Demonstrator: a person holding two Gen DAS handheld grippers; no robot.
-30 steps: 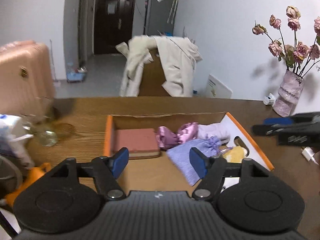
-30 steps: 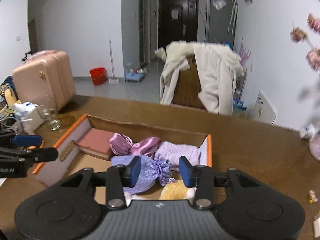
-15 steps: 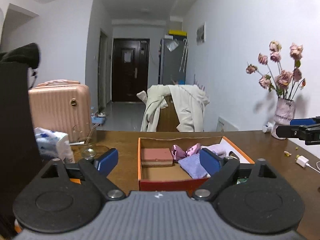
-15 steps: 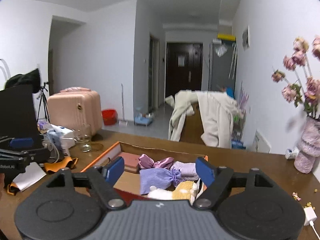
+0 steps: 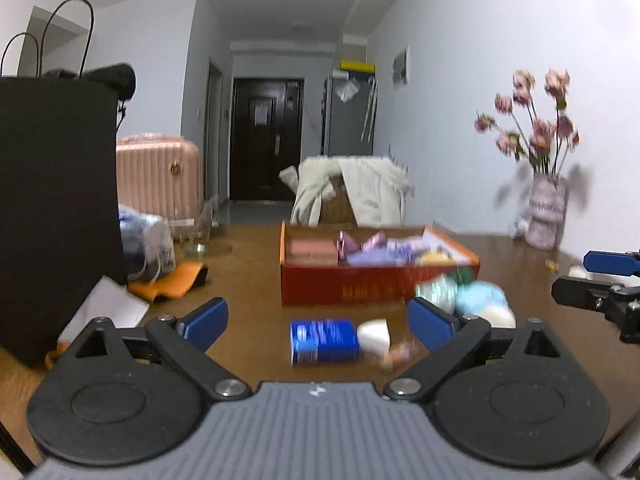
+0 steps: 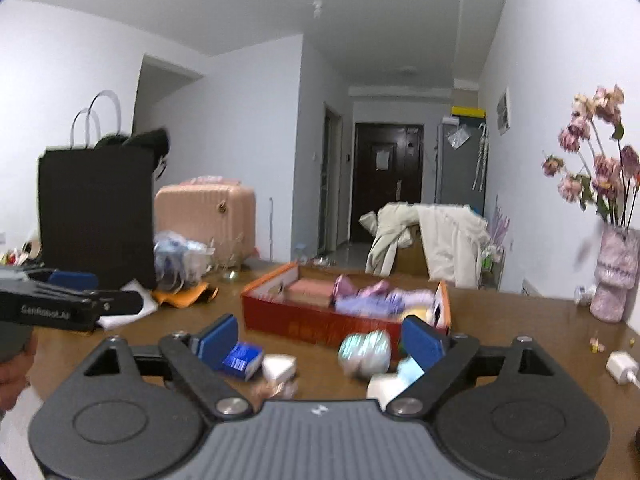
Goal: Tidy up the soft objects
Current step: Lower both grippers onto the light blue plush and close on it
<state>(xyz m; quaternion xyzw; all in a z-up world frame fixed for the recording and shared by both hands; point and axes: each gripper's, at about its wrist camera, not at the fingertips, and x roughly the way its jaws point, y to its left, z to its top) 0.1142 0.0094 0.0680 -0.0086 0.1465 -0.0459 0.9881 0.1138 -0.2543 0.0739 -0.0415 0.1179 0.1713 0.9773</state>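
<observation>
An orange-red cardboard box (image 5: 360,288) (image 6: 320,322) stands on the wooden table and holds soft items: a pink pad (image 5: 312,247), a satin pink bow (image 5: 360,242), a lilac pouch (image 6: 372,304) and a yellow plush (image 5: 434,257). More soft things lie in front of it: a green-white ball (image 6: 364,352), a pale blue and white plush (image 5: 482,304). My left gripper (image 5: 318,320) is open and empty, well back from the box. My right gripper (image 6: 320,340) is open and empty, also back from it.
A blue packet (image 5: 324,340) (image 6: 240,356) and a white wedge (image 5: 374,334) lie on the table near me. A black paper bag (image 5: 56,208), a plastic bag, an orange cloth (image 5: 168,284) and a glass stand left. A vase of flowers (image 5: 546,216) stands right.
Both grippers have pulled back and away from the box, and their jaws have opened wider. The items in front of the box have come into view.
</observation>
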